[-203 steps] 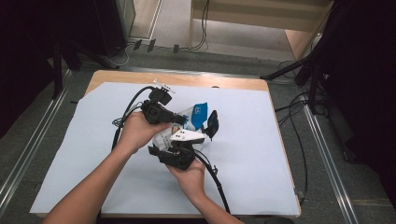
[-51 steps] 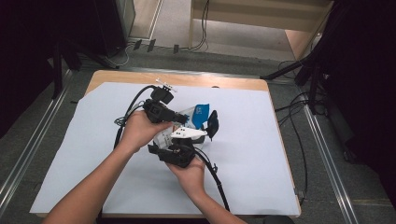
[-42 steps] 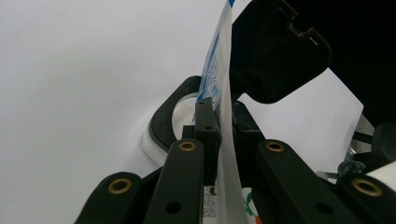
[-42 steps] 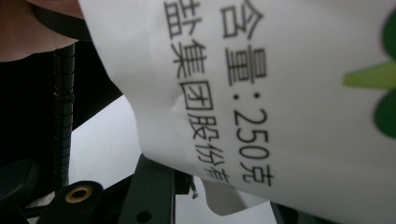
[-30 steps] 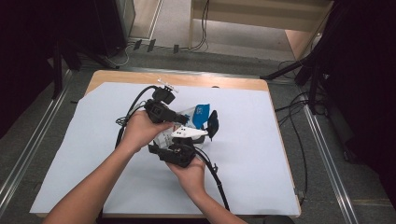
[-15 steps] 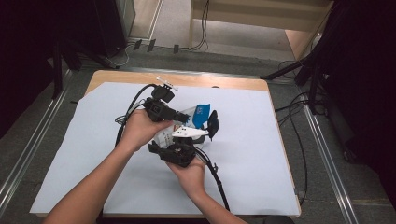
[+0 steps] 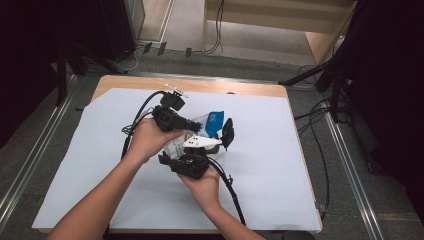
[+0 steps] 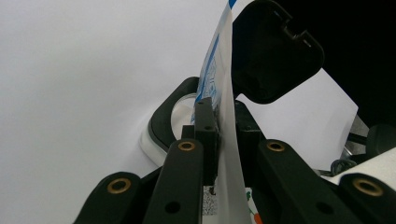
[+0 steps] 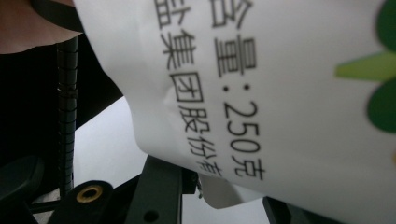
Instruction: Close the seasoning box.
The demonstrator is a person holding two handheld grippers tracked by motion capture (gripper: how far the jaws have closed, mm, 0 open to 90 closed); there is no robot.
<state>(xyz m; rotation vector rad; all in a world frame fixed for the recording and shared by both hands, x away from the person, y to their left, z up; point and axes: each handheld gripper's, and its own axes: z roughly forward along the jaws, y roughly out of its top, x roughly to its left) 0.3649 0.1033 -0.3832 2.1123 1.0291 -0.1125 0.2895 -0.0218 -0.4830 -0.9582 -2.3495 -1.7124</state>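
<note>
A white bag with blue print [image 7: 211, 121] is held above the middle of the table between two hand-held grippers. My left gripper [image 7: 199, 123] is shut on the bag's edge [image 8: 225, 88], which runs edge-on between its jaws. My right gripper [image 7: 186, 152] comes up from below, under its white top plate. The bag's printed face [image 9: 261, 93] covers its jaw tips, and a corner of the bag hangs between the jaws. Just beyond the bag stands a white container with a black ring [image 8: 164, 116]. Its black flip lid [image 8: 273, 51] [image 7: 227, 132] stands open.
A white sheet [image 7: 280, 165] covers most of the wooden table [image 7: 240, 89]. Black cables trail from both grippers: one loops to the left [image 7: 137, 117], one runs toward the front edge [image 7: 232, 192]. Metal rails [image 7: 345, 155] flank the table.
</note>
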